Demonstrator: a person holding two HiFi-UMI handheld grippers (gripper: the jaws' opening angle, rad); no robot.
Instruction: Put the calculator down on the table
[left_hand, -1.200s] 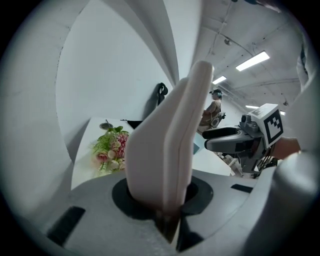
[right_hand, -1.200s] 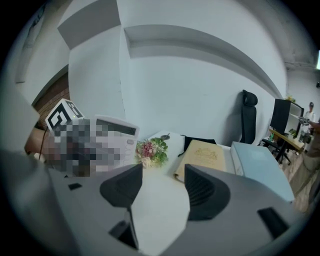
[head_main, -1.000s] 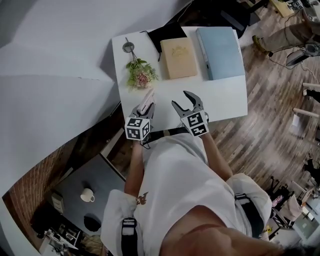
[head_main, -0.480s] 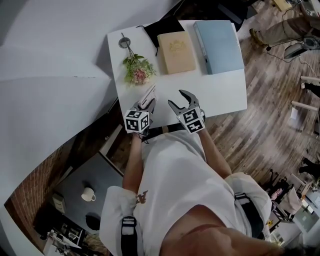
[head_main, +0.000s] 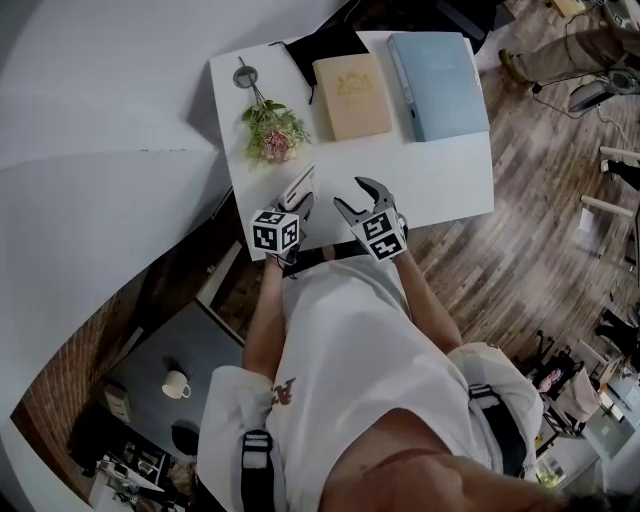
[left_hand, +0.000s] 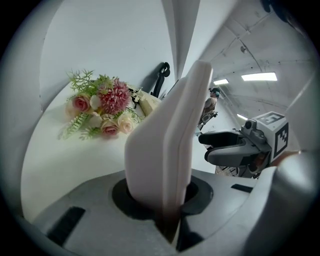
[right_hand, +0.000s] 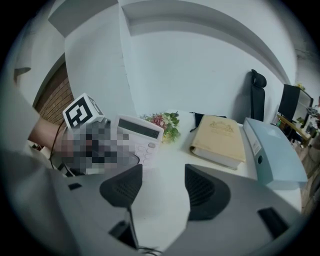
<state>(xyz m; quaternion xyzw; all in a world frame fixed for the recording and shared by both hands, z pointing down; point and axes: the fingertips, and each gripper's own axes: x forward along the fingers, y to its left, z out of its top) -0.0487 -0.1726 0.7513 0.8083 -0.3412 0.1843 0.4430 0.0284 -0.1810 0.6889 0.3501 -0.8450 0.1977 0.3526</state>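
Observation:
A white calculator (head_main: 300, 186) stands tilted on edge in my left gripper (head_main: 297, 204), which is shut on its lower end, over the near left part of the white table (head_main: 440, 185). In the left gripper view the calculator (left_hand: 167, 140) rises edge-on from between the jaws. From the right gripper view its screen and keys (right_hand: 139, 136) face me, and its lower edge is hidden. My right gripper (head_main: 362, 196) hangs beside it, open and empty (right_hand: 162, 186), above the table's near edge.
A bunch of artificial flowers (head_main: 270, 135) lies at the table's left. A beige book (head_main: 352, 95) and a light blue binder (head_main: 438, 85) lie at the back. A black bag (head_main: 325, 45) sits behind the book. The wooden floor is to the right.
Both grippers have sunk a little toward the table. The calculator has stayed in the left gripper, and the right gripper has stayed open.

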